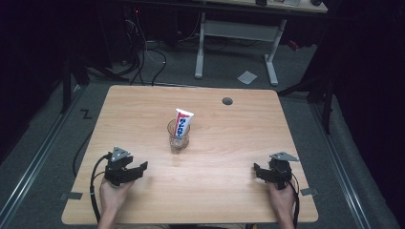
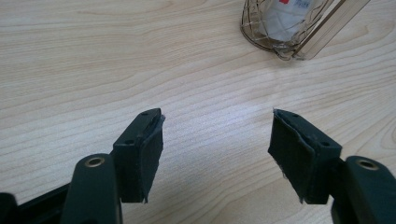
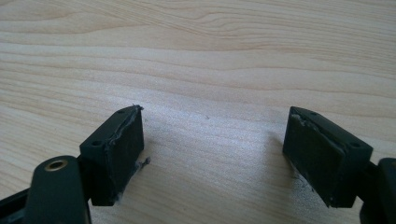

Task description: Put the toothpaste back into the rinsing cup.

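Observation:
A clear glass cup (image 1: 179, 138) stands near the middle of the wooden table (image 1: 229, 124), with a white, red and blue tube (image 1: 182, 122) upright in it. The cup's base (image 2: 285, 28) shows at the top of the left gripper view. My left gripper (image 1: 138, 170) rests at the table's front left, open, with only bare wood between its jaws (image 2: 217, 144). At the front right my right gripper (image 1: 258, 171) is open as well, nothing between its jaws (image 3: 212, 144). Both point toward the table's middle.
A round grey cable grommet (image 1: 227, 101) sits in the table near its far edge. Beyond the table stand a white desk frame (image 1: 236, 43) and loose cables (image 1: 143, 57) on the grey floor. A sheet of paper (image 1: 247, 77) lies on the floor.

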The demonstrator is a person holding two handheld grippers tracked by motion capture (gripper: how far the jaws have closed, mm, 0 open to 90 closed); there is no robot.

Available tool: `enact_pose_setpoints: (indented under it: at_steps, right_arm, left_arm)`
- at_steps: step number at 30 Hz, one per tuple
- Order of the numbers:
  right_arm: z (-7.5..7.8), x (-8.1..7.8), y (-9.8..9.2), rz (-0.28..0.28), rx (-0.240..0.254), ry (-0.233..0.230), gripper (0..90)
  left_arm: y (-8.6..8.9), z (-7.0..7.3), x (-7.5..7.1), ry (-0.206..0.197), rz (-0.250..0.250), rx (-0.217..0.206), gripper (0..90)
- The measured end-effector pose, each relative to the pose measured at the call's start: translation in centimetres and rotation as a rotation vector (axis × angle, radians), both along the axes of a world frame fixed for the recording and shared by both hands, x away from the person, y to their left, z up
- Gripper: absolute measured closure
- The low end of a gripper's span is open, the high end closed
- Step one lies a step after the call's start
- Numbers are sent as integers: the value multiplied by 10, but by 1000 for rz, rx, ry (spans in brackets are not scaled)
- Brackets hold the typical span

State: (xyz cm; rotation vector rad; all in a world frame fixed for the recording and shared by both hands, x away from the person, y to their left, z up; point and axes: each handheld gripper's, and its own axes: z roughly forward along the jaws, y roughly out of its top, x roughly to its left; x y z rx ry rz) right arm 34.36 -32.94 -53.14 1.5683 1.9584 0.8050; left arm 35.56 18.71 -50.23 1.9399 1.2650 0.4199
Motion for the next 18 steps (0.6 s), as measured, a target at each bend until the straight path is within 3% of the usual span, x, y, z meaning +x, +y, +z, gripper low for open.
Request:
enact_pose_setpoints:
  at_steps: [18]
  right_arm:
    - [0,0,0,-1,0,0,201]
  left_arm:
    - [-10,-15,4,-6,11,40,349]
